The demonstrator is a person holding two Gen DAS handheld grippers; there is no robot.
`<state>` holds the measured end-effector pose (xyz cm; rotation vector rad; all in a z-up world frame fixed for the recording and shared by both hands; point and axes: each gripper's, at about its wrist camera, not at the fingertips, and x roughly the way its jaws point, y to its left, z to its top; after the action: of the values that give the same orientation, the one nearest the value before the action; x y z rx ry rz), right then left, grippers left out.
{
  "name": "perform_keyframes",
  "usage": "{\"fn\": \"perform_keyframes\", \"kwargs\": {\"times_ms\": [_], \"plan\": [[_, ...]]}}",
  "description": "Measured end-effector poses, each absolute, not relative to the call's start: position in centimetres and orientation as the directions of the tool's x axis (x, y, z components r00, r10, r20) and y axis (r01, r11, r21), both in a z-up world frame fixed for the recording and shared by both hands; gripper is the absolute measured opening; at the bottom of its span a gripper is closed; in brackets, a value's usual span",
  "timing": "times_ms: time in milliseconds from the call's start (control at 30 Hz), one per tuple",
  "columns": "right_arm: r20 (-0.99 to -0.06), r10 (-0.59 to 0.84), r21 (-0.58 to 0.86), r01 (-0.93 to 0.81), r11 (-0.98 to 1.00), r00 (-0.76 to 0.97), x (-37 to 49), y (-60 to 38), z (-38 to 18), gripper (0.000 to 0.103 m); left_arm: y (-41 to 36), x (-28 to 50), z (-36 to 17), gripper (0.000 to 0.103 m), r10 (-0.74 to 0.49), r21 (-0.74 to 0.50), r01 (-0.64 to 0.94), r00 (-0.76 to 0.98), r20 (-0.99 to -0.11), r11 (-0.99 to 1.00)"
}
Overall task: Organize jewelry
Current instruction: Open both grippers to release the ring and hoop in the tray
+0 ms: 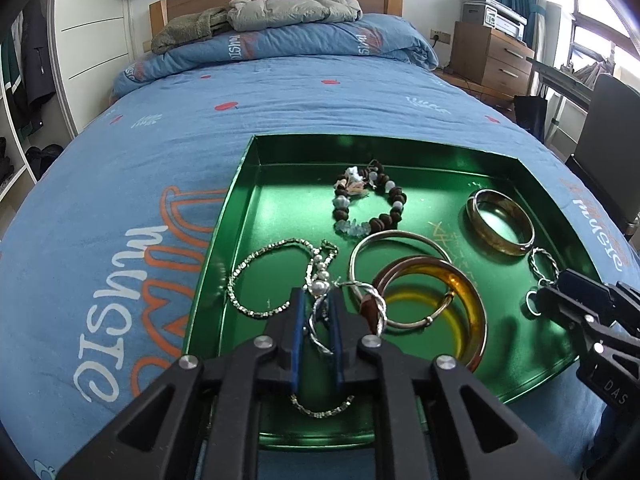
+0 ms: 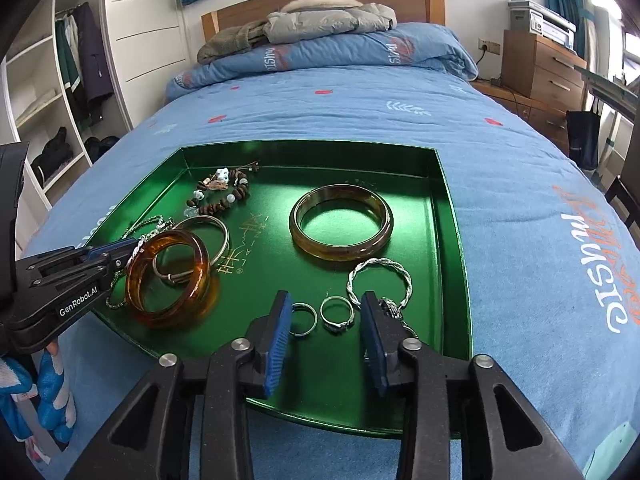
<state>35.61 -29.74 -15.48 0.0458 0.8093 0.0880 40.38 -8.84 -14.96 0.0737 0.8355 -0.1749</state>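
Jewelry lies in the green tray (image 2: 452,216) on your bed (image 2: 360,112). Your right tool (image 2: 324,312) stands released around two rings (image 2: 338,314). Your left tool (image 1: 316,304) is loosened, a twisted silver bangle (image 1: 320,330) between its pads.

**Jewelry laid out in a tray on a bed**

A tray (image 2: 452,240) sits on the bed (image 2: 400,120), with a folded quilt (image 2: 340,52) and coats at the headboard behind it. Inside the tray, a beaded bracelet (image 2: 224,196) lies at the far left. In front of it, a thin bangle (image 2: 208,236) rests partly under a thick bangle (image 2: 172,280), and a chain necklace (image 1: 260,280) lies further left. A wide bangle (image 2: 340,224) sits right of centre. In front of it lie a twisted bracelet (image 2: 380,280) and two small rings (image 2: 320,316), side by side between the fingers of the right gripper (image 2: 326,308). A nightstand (image 2: 540,68) stands right of the bed.
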Motion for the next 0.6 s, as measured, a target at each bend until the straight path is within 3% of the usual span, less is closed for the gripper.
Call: {"fn": "perform_keyframes", "kwargs": {"times_ms": [33, 200, 600], "plan": [[-0.721, 0.095, 0.074, -0.059, 0.995, 0.686, 35.5, -29.7, -15.4, 0.050, -8.8, 40.4, -14.9, 0.019, -0.129, -0.008, 0.184, 0.656, -0.744, 0.983], [-0.716, 0.088, 0.069, -0.054, 0.996, 0.692, 34.6, -29.7, -14.7, 0.054, -8.8, 39.5, -14.0, 0.035, -0.130, 0.001, 0.192, 0.672, -0.729, 0.981], [-0.657, 0.084, 0.068, -0.052, 0.996, 0.749, 30.0, -29.6, -9.2, 0.060, -8.3, 34.3, -8.2, 0.041, -0.155, 0.007, 0.214, 0.729, -0.667, 0.977]]}}
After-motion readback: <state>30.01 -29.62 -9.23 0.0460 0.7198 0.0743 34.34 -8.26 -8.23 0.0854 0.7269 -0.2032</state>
